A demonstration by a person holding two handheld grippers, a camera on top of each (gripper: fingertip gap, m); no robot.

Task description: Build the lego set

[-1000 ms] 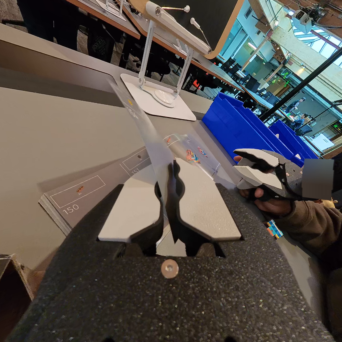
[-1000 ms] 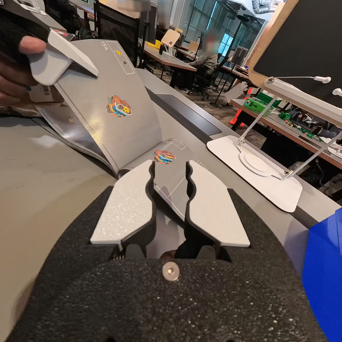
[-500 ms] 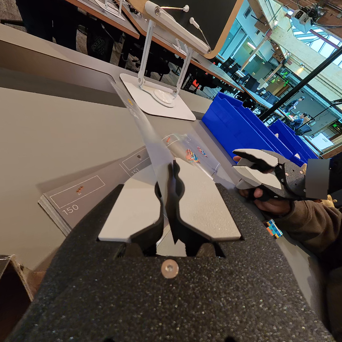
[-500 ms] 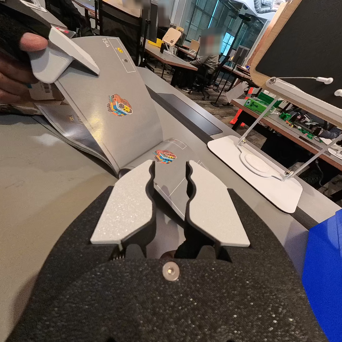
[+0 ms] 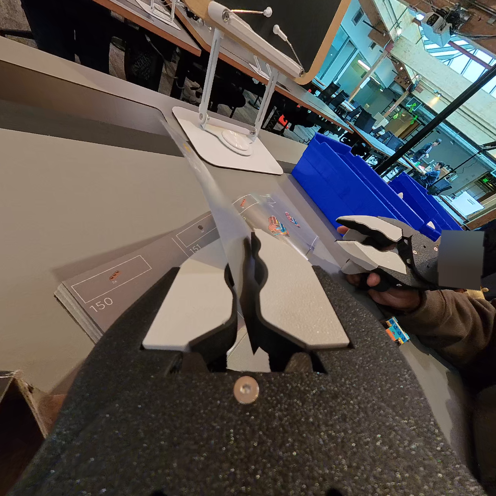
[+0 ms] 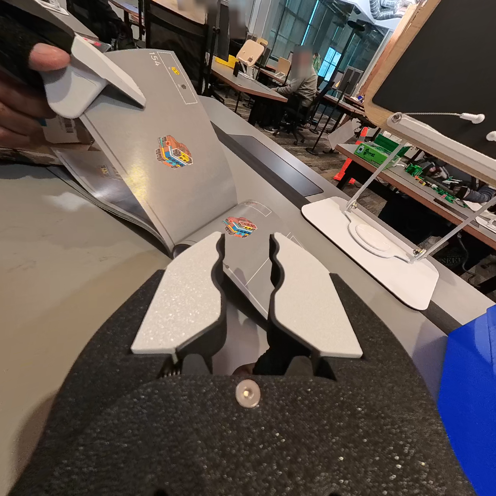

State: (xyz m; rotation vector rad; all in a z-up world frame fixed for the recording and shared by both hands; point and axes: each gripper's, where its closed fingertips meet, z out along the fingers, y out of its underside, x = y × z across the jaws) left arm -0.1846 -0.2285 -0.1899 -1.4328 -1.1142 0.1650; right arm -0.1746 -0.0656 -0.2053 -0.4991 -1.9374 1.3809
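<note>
Page (image 5: 214, 204) between left gripper (image 5: 245, 243) fingers.

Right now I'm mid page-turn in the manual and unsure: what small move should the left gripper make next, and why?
Probably carry the page over leftward and lay it flat. The left gripper pinches its edge, holding it upright; the right gripper is open, empty.

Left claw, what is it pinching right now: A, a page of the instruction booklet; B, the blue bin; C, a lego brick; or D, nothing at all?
A: the left claw is shut on a lifted page of the instruction booklet.
</note>
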